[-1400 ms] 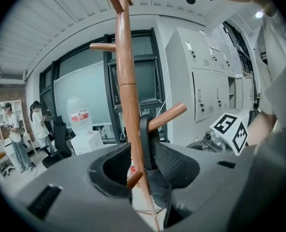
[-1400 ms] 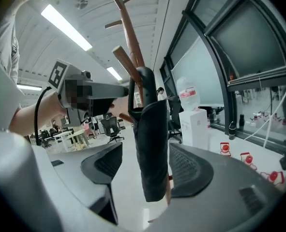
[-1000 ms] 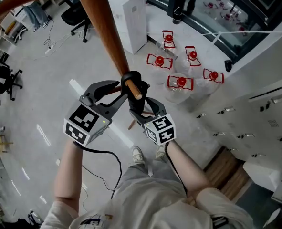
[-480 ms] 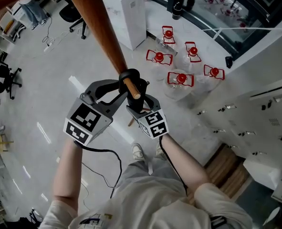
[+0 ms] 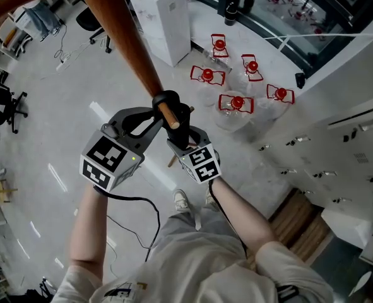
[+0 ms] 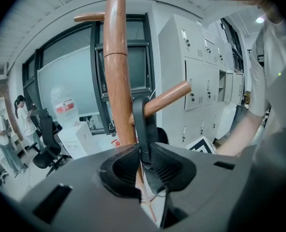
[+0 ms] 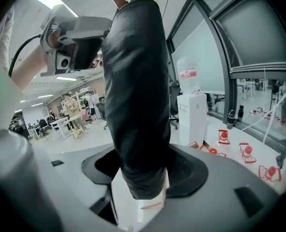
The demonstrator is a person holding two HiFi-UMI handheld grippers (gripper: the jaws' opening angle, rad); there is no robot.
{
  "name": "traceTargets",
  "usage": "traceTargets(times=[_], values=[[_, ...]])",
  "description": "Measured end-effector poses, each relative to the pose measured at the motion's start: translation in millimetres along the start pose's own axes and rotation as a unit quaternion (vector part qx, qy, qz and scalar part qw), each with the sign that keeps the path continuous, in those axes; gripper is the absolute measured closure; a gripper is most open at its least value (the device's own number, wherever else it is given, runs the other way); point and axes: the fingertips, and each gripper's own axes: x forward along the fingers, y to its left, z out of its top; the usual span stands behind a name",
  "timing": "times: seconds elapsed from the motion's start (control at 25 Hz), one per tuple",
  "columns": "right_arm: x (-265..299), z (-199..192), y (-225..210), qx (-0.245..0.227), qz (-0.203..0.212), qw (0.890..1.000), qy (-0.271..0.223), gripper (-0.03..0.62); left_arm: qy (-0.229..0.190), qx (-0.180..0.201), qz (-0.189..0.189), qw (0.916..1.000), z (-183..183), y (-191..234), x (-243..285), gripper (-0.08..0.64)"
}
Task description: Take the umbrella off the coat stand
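the folded umbrella (image 7: 133, 105) hung by its strap (image 6: 142, 124) from a peg (image 6: 164, 100) on the coat stand (image 6: 117, 81); it looked light, soft, slippery. left tool (image 6: 143, 153) was closing, pads on the strap; right tool (image 7: 138, 178), closing round the body, hadn't gripped yet.

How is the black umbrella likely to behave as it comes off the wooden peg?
Probably soft: the folded umbrella fills the gap between the closing right gripper jaws, so it may squash. The thin loop, between the closing left gripper jaws, looks floppy and could snag on the peg.
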Motion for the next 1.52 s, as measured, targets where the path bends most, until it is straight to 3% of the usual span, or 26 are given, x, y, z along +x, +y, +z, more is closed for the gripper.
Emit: traceTargets(times=[0.52, 0.88, 1.04, 1.24, 1.32, 1.52], values=[[-51.6, 26.9, 7.4, -0.027, -0.013, 1.000, -0.009, 0.319, -0.054, 0.009, 0.005, 0.9985, 43.1, -35.2, -31.1, 0.491], [-101.7, 49.8, 12.2, -0.070, -0.048, 0.996, -0.017, 0.319, -0.084, 0.019, 0.011, 0.9963, 76.3, -71.5, -65.5, 0.495], [-125.1, 68.9, 26.4, -0.088, -0.044, 0.995, -0.028, 0.319, -0.097, 0.024, 0.022, 0.9947, 87.9, -84.5, -90.4, 0.495], [-160.6, 106.2, 40.0, -0.117, -0.063, 0.990, -0.036, 0.319, -0.165, 0.037, 0.043, 0.9847, 128.2, -97.9, -128.8, 0.495], [-172.7, 121.5, 45.9, -0.136, -0.068, 0.988, -0.041, 0.319, -0.173, 0.036, 0.053, 0.9827, 135.1, -99.2, -145.7, 0.495], [-194.3, 156.5, 67.3, -0.172, -0.060, 0.982, -0.048, 0.319, -0.227, 0.040, 0.067, 0.9707, 160.2, -107.4, -187.7, 0.495]])
